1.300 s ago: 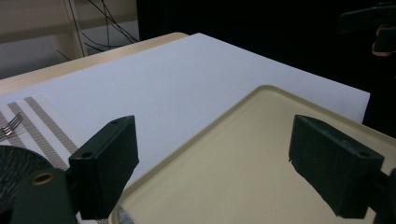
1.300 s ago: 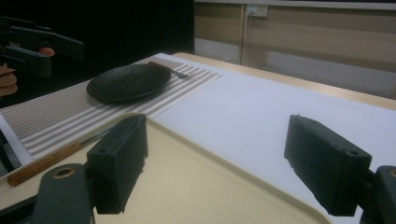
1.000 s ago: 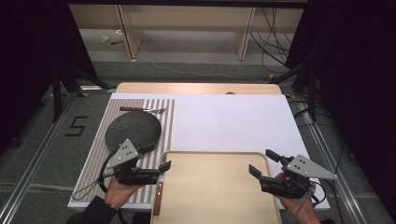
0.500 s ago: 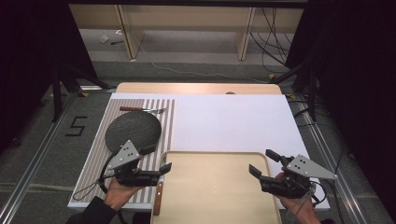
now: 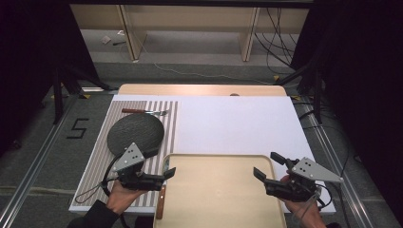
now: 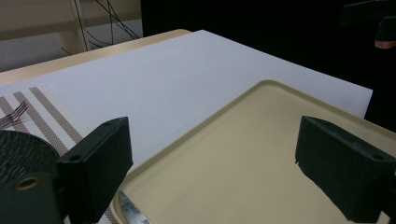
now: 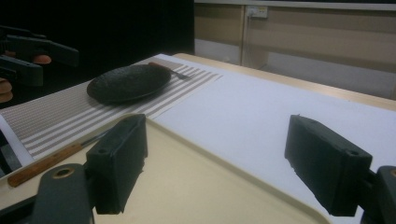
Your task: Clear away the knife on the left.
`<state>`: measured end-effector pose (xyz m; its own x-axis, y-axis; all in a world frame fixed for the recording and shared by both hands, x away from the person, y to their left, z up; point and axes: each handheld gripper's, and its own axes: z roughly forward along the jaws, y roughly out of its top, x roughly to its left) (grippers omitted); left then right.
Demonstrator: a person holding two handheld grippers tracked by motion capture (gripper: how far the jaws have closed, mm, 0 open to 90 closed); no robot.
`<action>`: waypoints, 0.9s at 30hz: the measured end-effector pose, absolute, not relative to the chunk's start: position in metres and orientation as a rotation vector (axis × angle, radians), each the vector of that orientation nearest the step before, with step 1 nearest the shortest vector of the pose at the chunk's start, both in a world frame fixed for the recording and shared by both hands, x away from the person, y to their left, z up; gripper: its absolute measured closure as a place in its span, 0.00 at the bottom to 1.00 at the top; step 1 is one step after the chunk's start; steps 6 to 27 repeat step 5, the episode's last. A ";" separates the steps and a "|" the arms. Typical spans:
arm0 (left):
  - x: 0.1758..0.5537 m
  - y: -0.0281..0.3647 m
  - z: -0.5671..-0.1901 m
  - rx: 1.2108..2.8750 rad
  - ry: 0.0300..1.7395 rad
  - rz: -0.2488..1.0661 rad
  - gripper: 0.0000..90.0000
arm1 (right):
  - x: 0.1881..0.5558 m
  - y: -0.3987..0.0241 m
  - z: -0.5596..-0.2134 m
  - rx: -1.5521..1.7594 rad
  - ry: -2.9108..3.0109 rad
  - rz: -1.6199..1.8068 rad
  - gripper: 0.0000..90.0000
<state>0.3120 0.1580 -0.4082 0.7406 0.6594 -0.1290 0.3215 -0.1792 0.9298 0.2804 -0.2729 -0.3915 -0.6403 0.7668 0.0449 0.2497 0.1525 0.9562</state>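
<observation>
This looks like a lab or recording studio staged as a dining spot. Black curtains (image 5: 28, 71) hang on both sides, metal rails (image 5: 33, 175) run along the grey carpet floor (image 5: 76, 156), and a taped number five (image 5: 77, 128) marks it. Loose cables (image 5: 275, 33) trail behind the table (image 5: 199, 90), which carries a white sheet (image 5: 237, 123) and striped placemat (image 5: 102, 156).

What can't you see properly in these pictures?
- Knife: in the high view the tray hides its blade; in the left gripper view the bottom edge cuts it off.
- Fork: in the left gripper view the left edge cuts off its handle.
- Small scraps on the floor: too small to identify in the high view.
</observation>
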 end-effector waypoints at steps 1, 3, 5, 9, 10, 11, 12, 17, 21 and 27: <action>0.312 0.158 -0.408 1.779 0.771 0.362 0.12 | 0.281 -0.273 -0.392 0.963 1.980 1.497 0.25; 0.312 0.158 -0.408 1.785 0.770 0.362 0.12 | 0.281 -0.273 -0.392 0.966 1.980 1.499 0.25; 0.313 0.158 -0.409 1.787 0.774 0.357 0.11 | 0.281 -0.273 -0.392 0.966 1.981 1.498 0.25; 0.313 0.158 -0.409 1.787 0.774 0.357 0.11 | 0.281 -0.273 -0.392 0.966 1.981 1.498 0.25; 0.313 0.158 -0.409 1.787 0.774 0.357 0.11 | 0.281 -0.273 -0.392 0.966 1.981 1.498 0.25; 0.313 0.158 -0.409 1.787 0.774 0.357 0.11 | 0.281 -0.273 -0.392 0.966 1.981 1.498 0.25; 0.313 0.158 -0.409 1.787 0.774 0.357 0.11 | 0.281 -0.273 -0.392 0.966 1.981 1.498 0.25; 0.313 0.158 -0.409 1.787 0.774 0.357 0.11 | 0.281 -0.273 -0.392 0.966 1.981 1.498 0.25; 0.313 0.158 -0.409 1.787 0.774 0.357 0.11 | 0.281 -0.273 -0.392 0.966 1.981 1.498 0.25; 0.313 0.158 -0.409 1.787 0.774 0.357 0.11 | 0.281 -0.273 -0.392 0.966 1.981 1.498 0.25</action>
